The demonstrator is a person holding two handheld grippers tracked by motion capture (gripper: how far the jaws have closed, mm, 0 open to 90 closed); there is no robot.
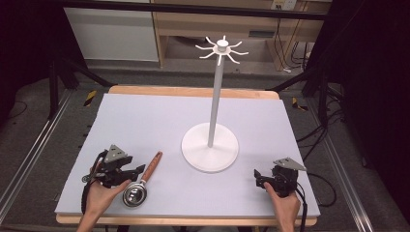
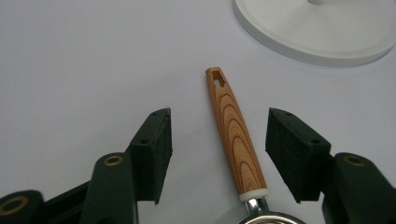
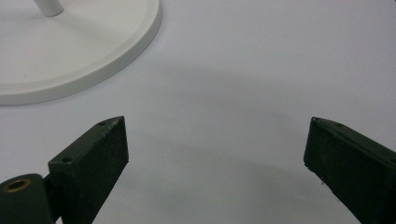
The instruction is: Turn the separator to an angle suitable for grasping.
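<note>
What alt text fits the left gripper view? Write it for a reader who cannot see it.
A wooden handle of a metal utensil lies on the pale table between the open jaws of the left gripper, touching neither. A slot is cut through the handle's far tip. The rim of a white stand base shows at top right.

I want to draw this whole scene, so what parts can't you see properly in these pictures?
- Strainer bowl: cut off by the bottom edge in the left gripper view; too small in the high view to show its mesh.
- Stand hooks: tiny in the high view; both gripper views cut off the pole.
- Left gripper jaws: partly hidden by the hand in the high view.
</note>
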